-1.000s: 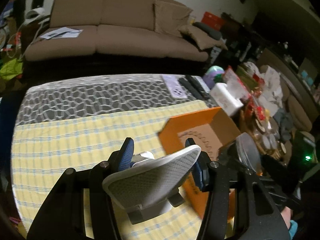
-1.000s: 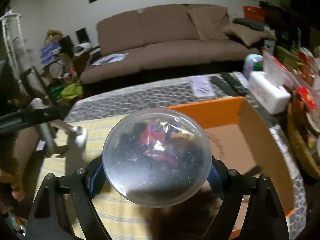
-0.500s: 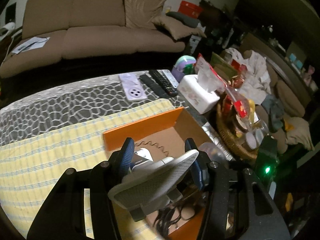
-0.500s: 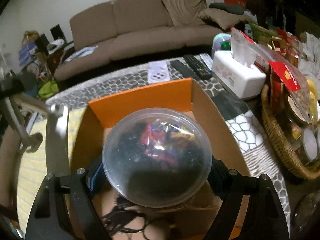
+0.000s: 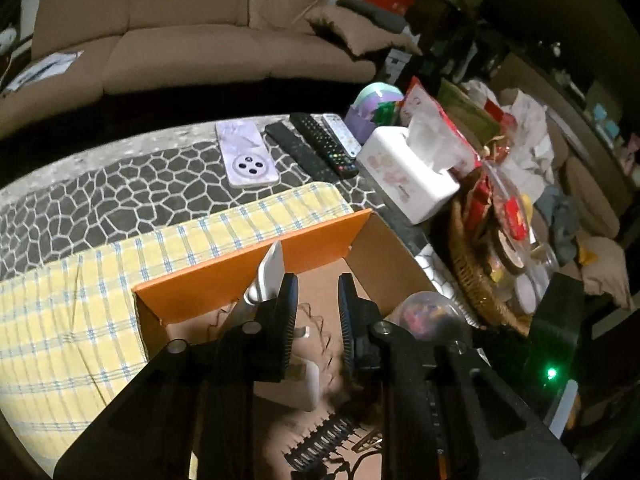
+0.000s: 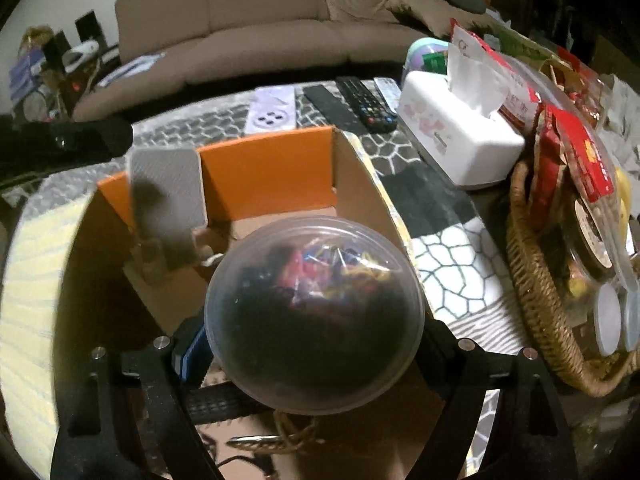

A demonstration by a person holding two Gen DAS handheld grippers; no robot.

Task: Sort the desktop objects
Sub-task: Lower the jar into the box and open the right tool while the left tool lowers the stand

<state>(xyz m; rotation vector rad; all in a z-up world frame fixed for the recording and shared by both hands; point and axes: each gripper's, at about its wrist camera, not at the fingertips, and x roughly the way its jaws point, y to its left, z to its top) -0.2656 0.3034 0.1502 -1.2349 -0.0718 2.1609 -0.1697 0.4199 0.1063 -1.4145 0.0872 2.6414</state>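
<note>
A clear round tub [image 6: 314,314] of colourful bits and a tilted grey-white stand [image 6: 166,196] — both above the orange-walled cardboard box [image 6: 268,172].

My box [image 5: 256,268] is orange outside, brown inside; the cloth [image 5: 72,300] yellow with blue checks; the tissue box [image 6: 460,136] white.

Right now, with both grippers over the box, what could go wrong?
1. The right gripper holds the round jar only by its sides. It may slip and drop onto the things already in the box.
2. The stand rests against a finger of the left gripper. The grip is unclear, so it may topple.
3. Both grippers crowd one box and may collide.
</note>
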